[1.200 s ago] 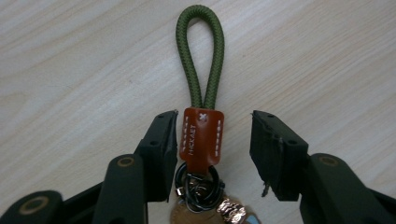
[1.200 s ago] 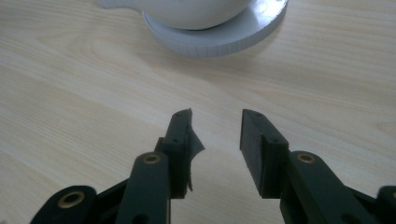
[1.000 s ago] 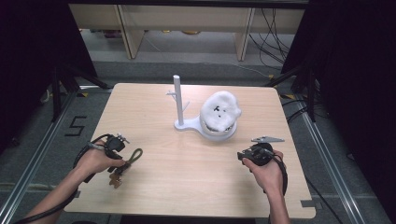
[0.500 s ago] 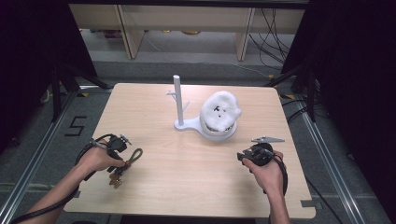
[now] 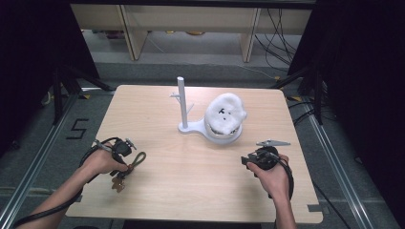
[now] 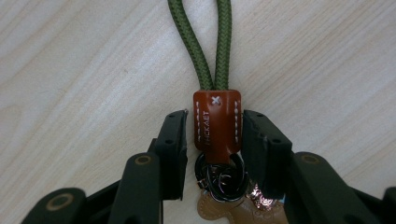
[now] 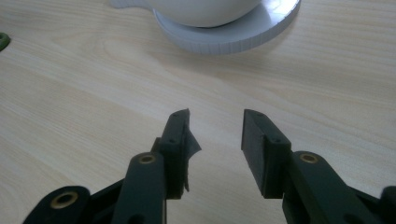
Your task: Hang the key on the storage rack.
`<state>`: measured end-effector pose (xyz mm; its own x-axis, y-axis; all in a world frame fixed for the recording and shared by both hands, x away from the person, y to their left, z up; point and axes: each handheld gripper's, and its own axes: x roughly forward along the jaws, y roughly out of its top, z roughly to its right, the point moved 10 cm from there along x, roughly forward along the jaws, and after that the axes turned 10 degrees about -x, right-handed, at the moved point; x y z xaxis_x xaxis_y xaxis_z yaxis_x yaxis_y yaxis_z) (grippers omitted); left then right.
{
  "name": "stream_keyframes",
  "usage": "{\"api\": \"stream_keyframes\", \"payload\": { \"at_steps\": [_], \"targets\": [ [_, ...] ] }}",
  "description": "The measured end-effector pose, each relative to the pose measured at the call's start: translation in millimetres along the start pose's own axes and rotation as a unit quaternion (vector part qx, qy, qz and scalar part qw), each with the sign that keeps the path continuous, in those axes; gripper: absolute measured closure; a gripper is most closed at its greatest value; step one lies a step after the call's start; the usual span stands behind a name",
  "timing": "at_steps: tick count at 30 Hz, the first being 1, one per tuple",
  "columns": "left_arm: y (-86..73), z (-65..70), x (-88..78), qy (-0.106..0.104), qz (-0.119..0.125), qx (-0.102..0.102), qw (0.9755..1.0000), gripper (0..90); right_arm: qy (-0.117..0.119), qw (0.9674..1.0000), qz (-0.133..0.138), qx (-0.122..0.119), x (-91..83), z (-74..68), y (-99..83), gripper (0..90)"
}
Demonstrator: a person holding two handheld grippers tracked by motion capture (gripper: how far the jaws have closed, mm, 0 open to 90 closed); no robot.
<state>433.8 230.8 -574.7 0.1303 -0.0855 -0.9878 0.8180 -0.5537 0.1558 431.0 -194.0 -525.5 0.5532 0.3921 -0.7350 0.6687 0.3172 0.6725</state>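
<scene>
The left gripper [image 5: 125, 151] is held in the person's left hand [image 5: 102, 162] over the near left part of the desk [image 5: 191, 181], the forearm entering from the bottom left corner. Its jaws have just been closing; in the left gripper view they stand on either side of the leather tab [image 6: 217, 122] of a keychain, the left pad touching it or nearly so, a thin gap left at the right pad. The right gripper [image 5: 253, 160] is held in the right hand [image 5: 273, 175] at the near right, the forearm rising from the bottom edge. Its jaws are parted, with bare desk seen between them.
</scene>
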Motion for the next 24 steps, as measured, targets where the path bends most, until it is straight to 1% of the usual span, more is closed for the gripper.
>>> {"api": "stream_keyframes", "payload": {
  "at_steps": [2, 3, 4, 5, 6, 7, 8, 9, 10, 14, 15, 16, 18, 20, 22, 23, 24],
  "targets": [
    [-0.3, 1.3, 2.0, -0.002, -0.002, -0.001, 1.0, 62.2, 0.001, 1.0, 0.001, 0.0, 1.0, -0.3, 0.3, 62.7],
    [-1.1, 1.5, 2.5, -0.003, -0.008, 0.004, 1.0, 63.3, 0.001, 1.0, 0.001, 0.0, 1.1, -0.4, 0.3, 62.6],
    [-0.9, 2.4, 4.2, -0.004, -0.006, 0.004, 1.0, 64.4, 0.002, 1.0, 0.001, 0.0, 1.2, -0.5, 0.3, 62.6],
    [-1.4, 2.6, 4.4, 0.0, -0.011, 0.006, 0.9999, 65.2, 0.002, 1.0, 0.001, 0.0, 1.3, -0.6, 0.3, 62.5],
    [-0.3, 3.3, 5.3, 0.0, -0.003, 0.004, 1.0, 65.5, 0.003, 1.0, 0.002, 0.0, 1.4, -0.6, 0.3, 62.5],
    [-0.7, 3.3, 5.1, 0.0, -0.007, 0.003, 1.0, 65.7, 0.003, 1.0, 0.002, -0.001, 1.6, -0.7, 0.2, 62.4],
    [-1.0, 3.4, 4.5, 0.002, -0.01, 0.003, 0.9999, 65.9, 0.011, 0.9999, 0.005, -0.001, 2.1, -1.9, 0.5, 62.4],
    [-1.2, 3.6, 4.0, 0.006, -0.01, 0.005, 0.9999, 66.2, 0.01, 0.9999, 0.008, -0.006, 2.6, -1.3, 0.9, 62.3],
    [-1.5, 3.6, 3.7, 0.008, -0.011, 0.008, 0.9999, 66.5, 0.007, 0.9999, 0.003, -0.009, 1.9, -1.0, -0.1, 62.3],
    [-1.6, 4.6, 4.2, 0.013, -0.001, 0.003, 0.9999, 67.6, 0.007, 1.0, 0.002, -0.005, 1.7, -2.3, -0.2, 62.1],
    [-2.2, 4.1, 3.3, 0.014, 0.001, 0.004, 0.9999, 67.8, 0.007, 1.0, 0.002, -0.005, 1.7, -2.3, -0.2, 62.1],
    [-2.6, 4.9, 3.1, 0.01, 0.006, 0.0, 0.9999, 68.2, 0.007, 1.0, 0.003, -0.005, 1.5, -2.3, -0.1, 62.0],
    [-2.8, 5.7, 1.6, 0.004, 0.018, 0.0, 0.9998, 68.4, 0.007, 0.9999, 0.004, -0.007, 1.5, -1.6, 0.1, 61.9],
    [-2.5, 6.2, -1.5, 0.004, 0.033, -0.002, 0.9995, 68.5, 0.006, 1.0, 0.004, -0.004, 1.7, -1.3, 0.2, 61.8],
    [-1.1, 6.3, -7.1, 0.002, 0.056, -0.006, 0.9984, 68.6, 0.006, 1.0, 0.004, -0.001, 1.8, -1.6, 0.2, 61.6],
    [0.1, 5.7, -10.0, 0.002, 0.069, -0.003, 0.9976, 68.6, 0.006, 1.0, 0.003, -0.002, 1.7, -1.7, -0.3, 61.7],
    [1.8, 6.1, -13.5, 0.003, 0.09, -0.005, 0.996, 68.6, 0.007, 1.0, 0.002, -0.001, 1.6, -2.3, -0.7, 61.7]
  ]
}}
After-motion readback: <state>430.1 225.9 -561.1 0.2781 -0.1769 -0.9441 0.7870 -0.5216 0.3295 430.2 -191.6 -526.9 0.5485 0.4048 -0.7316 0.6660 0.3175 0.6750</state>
